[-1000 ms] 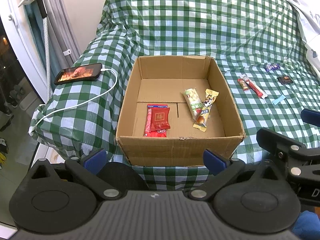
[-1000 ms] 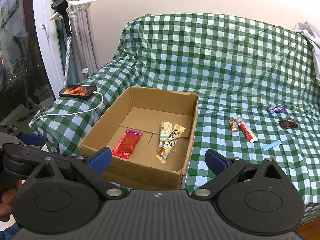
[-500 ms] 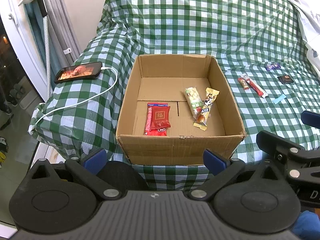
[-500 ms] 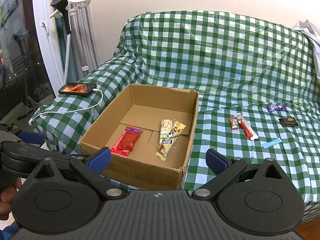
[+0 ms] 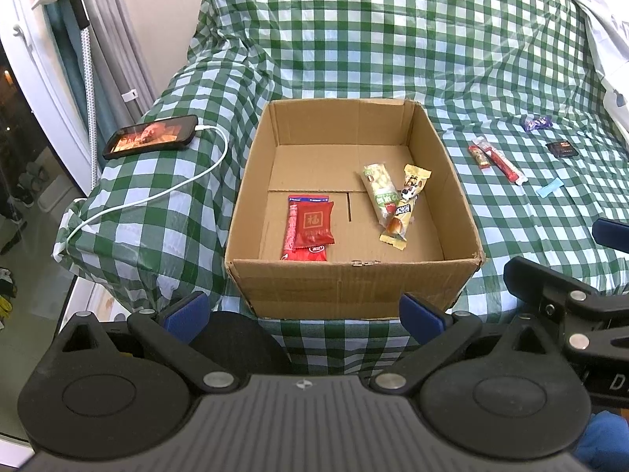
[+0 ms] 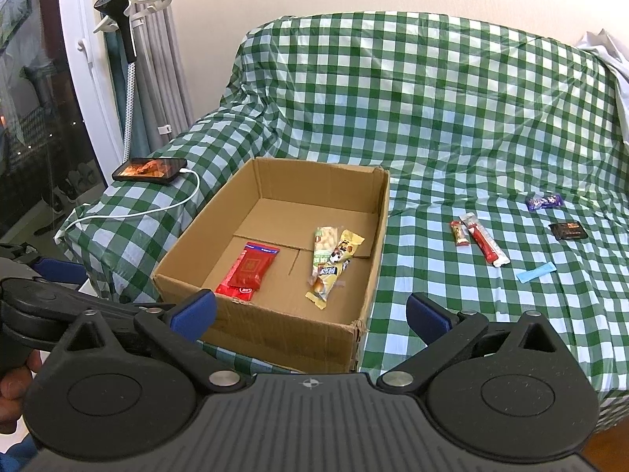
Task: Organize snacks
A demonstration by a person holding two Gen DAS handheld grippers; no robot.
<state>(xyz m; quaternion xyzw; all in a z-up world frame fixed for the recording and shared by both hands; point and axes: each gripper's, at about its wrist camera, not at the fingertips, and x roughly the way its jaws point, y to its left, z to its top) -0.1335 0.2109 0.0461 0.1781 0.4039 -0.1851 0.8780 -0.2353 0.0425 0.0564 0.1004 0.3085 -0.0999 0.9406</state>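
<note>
An open cardboard box (image 5: 354, 279) (image 6: 275, 326) sits on a sofa draped in green checked cloth. On its floor lie red packets (image 5: 310, 226) (image 6: 248, 270) and two long snack bars (image 5: 393, 200) (image 6: 332, 263). Loose snacks lie on the cloth to the box's right: two red sticks (image 6: 477, 238) (image 5: 497, 159), a purple wrapper (image 6: 543, 201), a dark packet (image 6: 568, 231) and a light blue strip (image 6: 534, 272). My left gripper (image 5: 302, 316) hangs open in front of the box. My right gripper (image 6: 310, 316) is open at the box's near right corner, holding nothing.
A phone (image 5: 151, 141) with a lit screen lies on the sofa arm at left, with a white cable (image 5: 157, 196) trailing off it. A garment steamer (image 6: 118, 19) and curtains stand by the window at far left. A white cloth (image 6: 605, 51) lies at the back right.
Both grippers have drawn back and risen slightly, so the box and snacks sit a little lower and farther in view. Nothing was taken hold of or let go.
</note>
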